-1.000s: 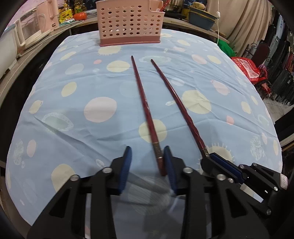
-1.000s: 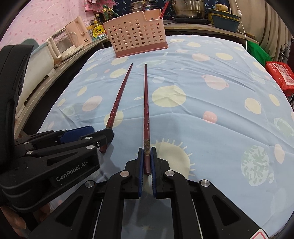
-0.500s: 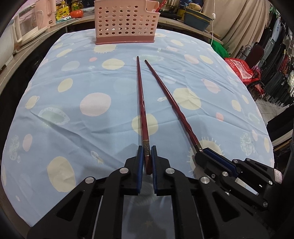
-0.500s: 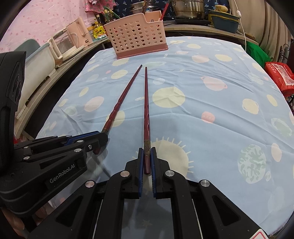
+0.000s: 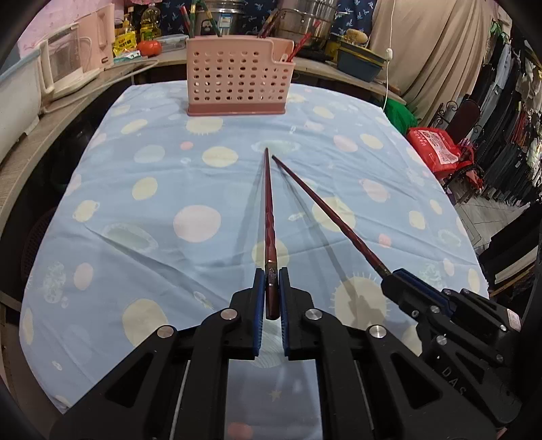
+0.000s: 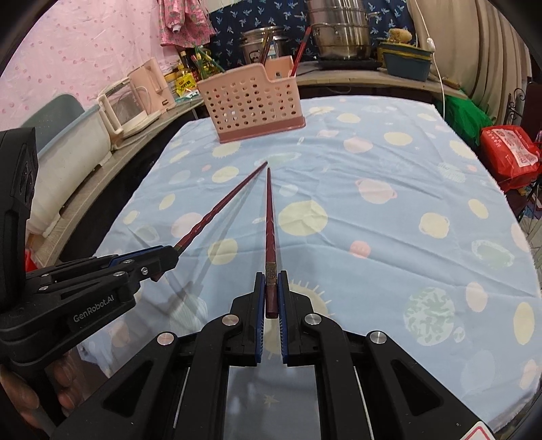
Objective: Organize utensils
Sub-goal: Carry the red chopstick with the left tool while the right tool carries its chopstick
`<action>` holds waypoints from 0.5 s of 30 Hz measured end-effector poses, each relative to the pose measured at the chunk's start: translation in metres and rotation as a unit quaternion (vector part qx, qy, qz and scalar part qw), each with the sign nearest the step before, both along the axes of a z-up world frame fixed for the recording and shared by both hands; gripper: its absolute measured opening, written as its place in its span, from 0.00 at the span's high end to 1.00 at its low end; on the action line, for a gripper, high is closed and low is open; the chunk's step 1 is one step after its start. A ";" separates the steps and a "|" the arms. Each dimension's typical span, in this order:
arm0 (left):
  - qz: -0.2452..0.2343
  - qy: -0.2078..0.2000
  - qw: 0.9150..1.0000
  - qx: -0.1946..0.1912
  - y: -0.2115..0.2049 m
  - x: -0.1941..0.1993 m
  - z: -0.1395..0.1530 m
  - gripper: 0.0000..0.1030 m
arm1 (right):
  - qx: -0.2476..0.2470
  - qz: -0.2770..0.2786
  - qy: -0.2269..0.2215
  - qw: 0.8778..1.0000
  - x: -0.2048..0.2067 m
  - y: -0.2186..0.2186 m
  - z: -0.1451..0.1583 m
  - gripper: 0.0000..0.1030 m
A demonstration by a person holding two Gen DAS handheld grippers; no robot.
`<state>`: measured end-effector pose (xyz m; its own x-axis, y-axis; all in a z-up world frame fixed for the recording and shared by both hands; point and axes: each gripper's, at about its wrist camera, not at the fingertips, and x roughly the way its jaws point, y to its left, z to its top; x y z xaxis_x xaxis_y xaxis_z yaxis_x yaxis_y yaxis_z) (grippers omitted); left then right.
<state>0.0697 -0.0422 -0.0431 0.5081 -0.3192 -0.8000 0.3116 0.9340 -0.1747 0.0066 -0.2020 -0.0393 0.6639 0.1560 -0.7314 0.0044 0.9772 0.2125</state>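
Note:
Two long dark red chopsticks are held up off the table, tips nearly meeting. My left gripper point(image 5: 271, 275) is shut on the butt end of the left chopstick point(image 5: 268, 210), which also shows in the right wrist view point(image 6: 220, 210). My right gripper point(image 6: 271, 277) is shut on the butt end of the right chopstick point(image 6: 270, 216), seen in the left wrist view point(image 5: 325, 213) too. The pink perforated utensil basket point(image 5: 238, 81) stands upright at the table's far end, ahead of both tips; it also shows in the right wrist view point(image 6: 252, 103).
A blue tablecloth with pale dots point(image 5: 152, 210) covers the table. Behind the basket a counter holds steel pots point(image 6: 338, 30), a pink kettle point(image 6: 149, 84), bottles and a blue tub point(image 5: 359, 62). A red bag point(image 6: 508, 152) sits off the right edge.
My left gripper closed on the left chopstick. Both chopsticks were then lifted off the cloth, with their tips now raised and closer together.

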 end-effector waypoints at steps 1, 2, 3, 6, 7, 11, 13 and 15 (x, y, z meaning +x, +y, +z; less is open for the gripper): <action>0.001 -0.004 1.000 0.000 0.000 0.000 0.004 0.92 | -0.001 -0.001 -0.005 1.000 0.000 -0.002 0.004 0.93; 0.002 -0.009 1.000 -0.001 0.001 0.000 0.008 0.92 | -0.002 -0.003 -0.013 1.000 -0.001 -0.003 0.010 0.93; 0.003 -0.014 1.000 -0.003 0.003 0.000 0.013 0.92 | -0.003 -0.004 -0.021 1.000 -0.002 -0.005 0.016 0.93; 0.007 -0.029 0.999 -0.013 0.008 0.000 0.028 0.93 | 0.002 -0.010 -0.040 0.999 -0.001 -0.011 0.035 0.93; 0.008 -0.034 0.999 -0.015 0.009 0.001 0.032 0.93 | 0.004 -0.012 -0.047 0.999 -0.001 -0.013 0.041 0.93; 0.012 -0.061 0.998 -0.023 0.016 0.003 0.053 0.93 | 0.012 -0.017 -0.073 0.997 0.002 -0.021 0.067 0.93; 0.013 -0.070 0.997 -0.028 0.020 0.004 0.062 0.93 | 0.015 -0.018 -0.087 0.996 0.005 -0.024 0.079 0.94; 0.016 -0.080 0.996 -0.033 0.024 0.008 0.072 0.93 | 0.017 -0.019 -0.096 0.995 0.008 -0.025 0.088 0.93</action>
<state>0.0776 -0.0186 0.0288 0.6387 -0.3496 -0.6854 0.3107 0.9322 -0.1859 0.0147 -0.2267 0.0486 0.7971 0.1511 -0.5847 -0.0034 0.9693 0.2459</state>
